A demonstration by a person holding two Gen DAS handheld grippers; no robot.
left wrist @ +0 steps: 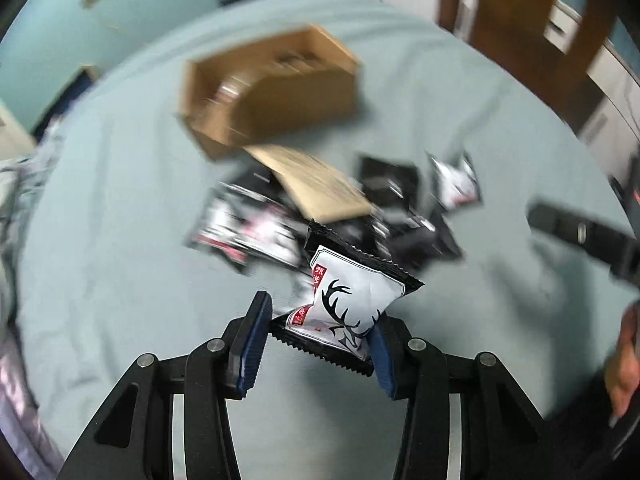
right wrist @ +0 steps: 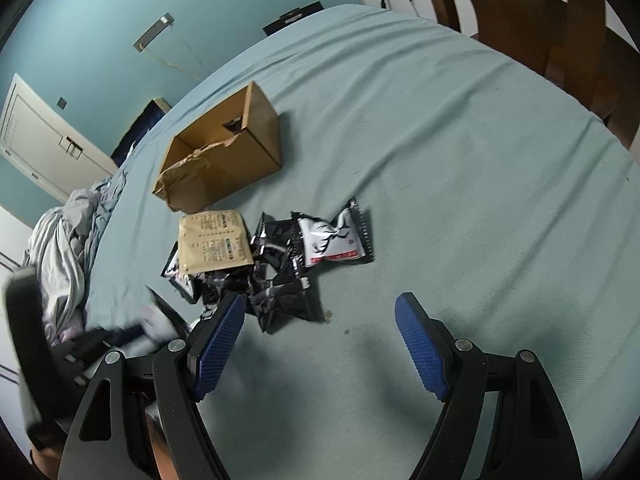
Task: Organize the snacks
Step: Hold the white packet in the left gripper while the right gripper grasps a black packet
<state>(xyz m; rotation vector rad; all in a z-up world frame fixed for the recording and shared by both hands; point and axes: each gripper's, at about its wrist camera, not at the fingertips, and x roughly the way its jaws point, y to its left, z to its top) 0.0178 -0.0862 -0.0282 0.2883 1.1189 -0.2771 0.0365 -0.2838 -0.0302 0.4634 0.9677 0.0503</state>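
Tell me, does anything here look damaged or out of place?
The cardboard box on the bed has a torn, crumpled flap at its open end. Snack packets lie in a loose heap beside it, not inside.

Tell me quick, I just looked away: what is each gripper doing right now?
Left gripper: closed on a white deer-print snack packet, lifted off the bed.
Right gripper: open, empty, above the bedsheet near the snack pile.

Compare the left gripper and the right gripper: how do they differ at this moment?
The left gripper is closed on a white deer-print snack packet; the right gripper holds nothing. The left gripper's jaws stand narrow, the right gripper's wide apart. Both have blue pads on black fingers and point down at the blue-green bedsheet.
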